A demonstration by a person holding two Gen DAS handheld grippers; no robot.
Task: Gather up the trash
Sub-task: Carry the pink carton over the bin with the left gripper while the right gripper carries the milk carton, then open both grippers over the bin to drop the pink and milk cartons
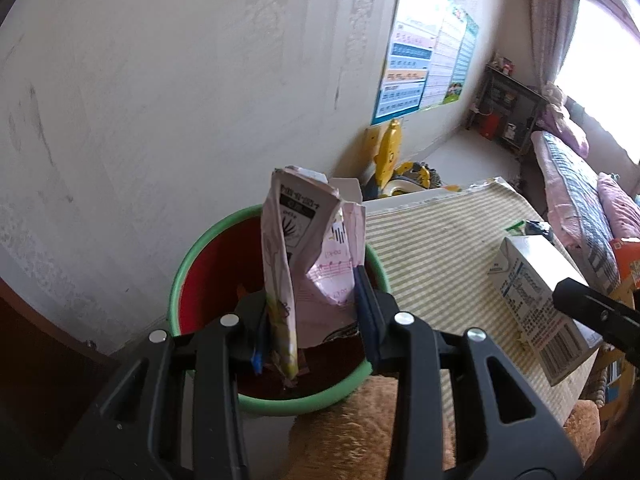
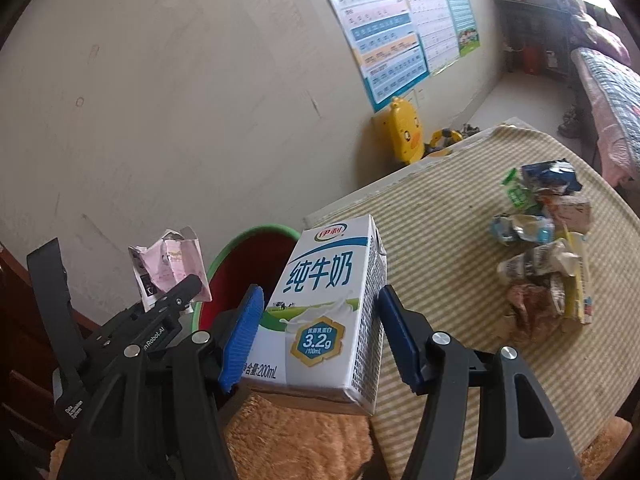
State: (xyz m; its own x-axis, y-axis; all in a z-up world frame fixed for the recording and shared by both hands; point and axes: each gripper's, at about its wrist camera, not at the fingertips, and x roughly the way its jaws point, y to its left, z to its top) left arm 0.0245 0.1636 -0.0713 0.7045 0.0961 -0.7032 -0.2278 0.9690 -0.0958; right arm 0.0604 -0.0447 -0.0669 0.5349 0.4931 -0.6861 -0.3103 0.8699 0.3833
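My left gripper (image 1: 312, 320) is shut on a crumpled pink carton (image 1: 308, 256) and holds it upright over the red bin with a green rim (image 1: 208, 240). The pink carton also shows in the right wrist view (image 2: 168, 268), with the left gripper (image 2: 168, 300) below it. My right gripper (image 2: 320, 332) is shut on a white and blue milk carton (image 2: 328, 308), held above the table edge just right of the bin (image 2: 244, 256). The milk carton also shows at the right of the left wrist view (image 1: 536, 304). A pile of crumpled wrappers and cartons (image 2: 544, 240) lies on the striped tablecloth (image 2: 440, 220).
The table stands against a white wall (image 1: 160, 100). A brown furry cushion (image 2: 296, 440) lies under the grippers. A yellow toy (image 2: 406, 132) sits on the floor beyond the table. A bed (image 1: 580, 200) is at the right, dark wood furniture (image 1: 32, 340) at the left.
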